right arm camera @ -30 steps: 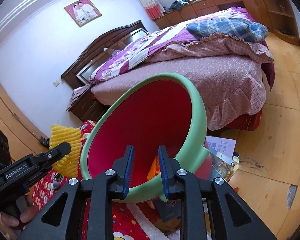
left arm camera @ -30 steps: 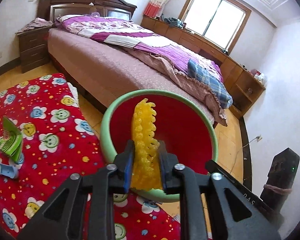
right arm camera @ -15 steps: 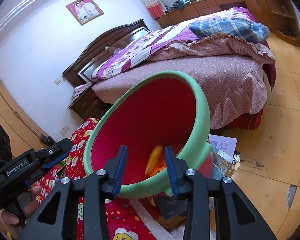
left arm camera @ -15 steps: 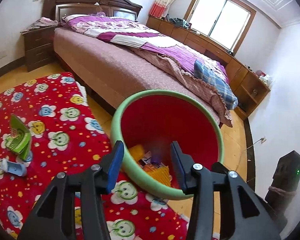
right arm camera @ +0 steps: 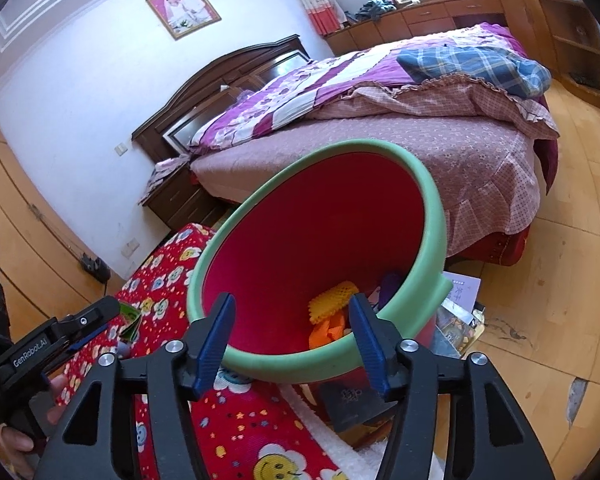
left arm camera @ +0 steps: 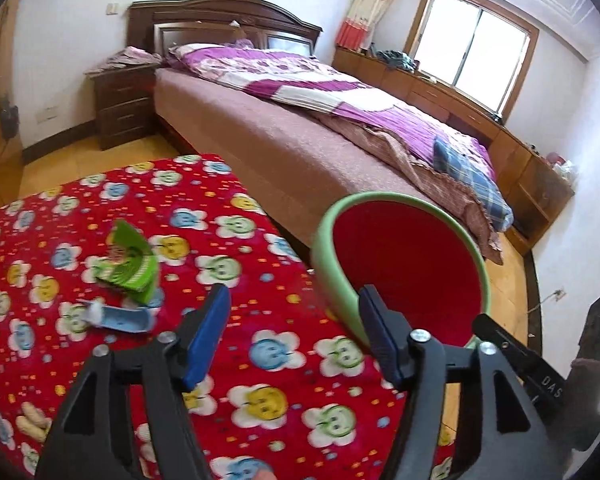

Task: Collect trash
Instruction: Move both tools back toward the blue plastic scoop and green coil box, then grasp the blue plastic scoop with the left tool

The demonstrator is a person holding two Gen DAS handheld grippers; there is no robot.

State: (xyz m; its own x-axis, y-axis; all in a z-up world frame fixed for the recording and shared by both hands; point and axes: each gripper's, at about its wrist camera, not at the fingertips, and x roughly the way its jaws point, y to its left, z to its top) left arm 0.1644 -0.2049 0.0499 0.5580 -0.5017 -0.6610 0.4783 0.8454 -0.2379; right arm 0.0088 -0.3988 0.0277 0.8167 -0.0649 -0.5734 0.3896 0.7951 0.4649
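Note:
A red bin with a green rim stands beside the red smiley-flower blanket. Inside the bin lie a yellow foam net and orange scraps. My left gripper is open and empty over the blanket, just left of the bin. It also shows in the right wrist view. My right gripper is open and empty at the bin's near rim. A green wrapper, a blue-and-white tube and peanut shells lie on the blanket.
A large bed with purple bedding stands behind the bin. A nightstand is at its head. Papers and booklets lie on the wooden floor by the bin. A dark box stands at the right wall.
My left gripper opened and dropped the yellow foam net into the bin, then swung left over the blanket. My right gripper opened wider at the bin's rim.

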